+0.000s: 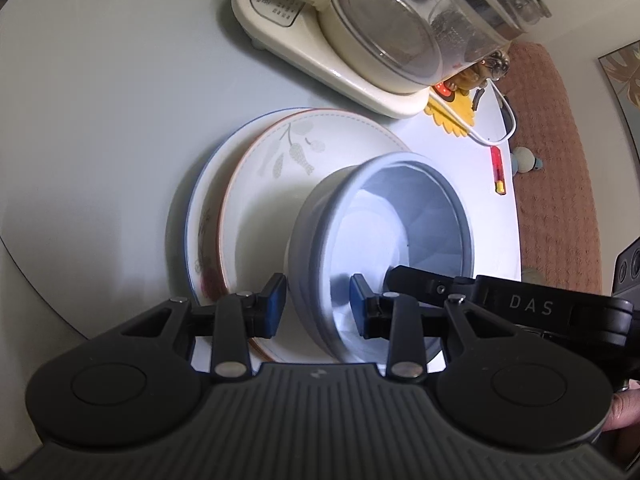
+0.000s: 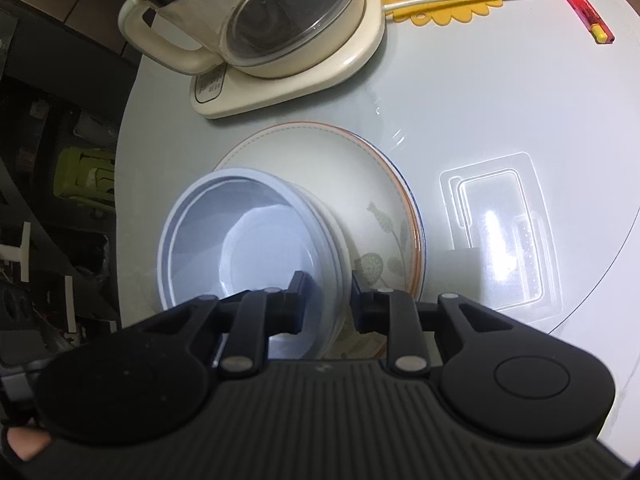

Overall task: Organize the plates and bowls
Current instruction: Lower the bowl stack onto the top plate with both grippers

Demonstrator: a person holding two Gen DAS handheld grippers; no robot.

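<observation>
Both grippers clamp the rim of a pale grey-blue round bowl (image 1: 380,248): the left gripper (image 1: 318,306) on one side, the right gripper (image 2: 326,300) on the opposite side. The bowl is over an orange-rimmed white plate with a leaf pattern (image 1: 304,152), stacked on a blue-rimmed white plate (image 1: 200,216) near the middle of the round white table (image 1: 100,120); whether it touches the plate cannot be told. A glass kettle on a cream base (image 1: 384,36) stands just beyond the plates, toward the table's far edge.

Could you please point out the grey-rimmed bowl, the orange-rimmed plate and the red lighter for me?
Grey-rimmed bowl (image 1: 400,224): left wrist view, on its inner wall.
Orange-rimmed plate (image 1: 276,200): left wrist view, on its bare white face left of the bowl.
Red lighter (image 2: 584,12): right wrist view, on the middle of its red body.
</observation>
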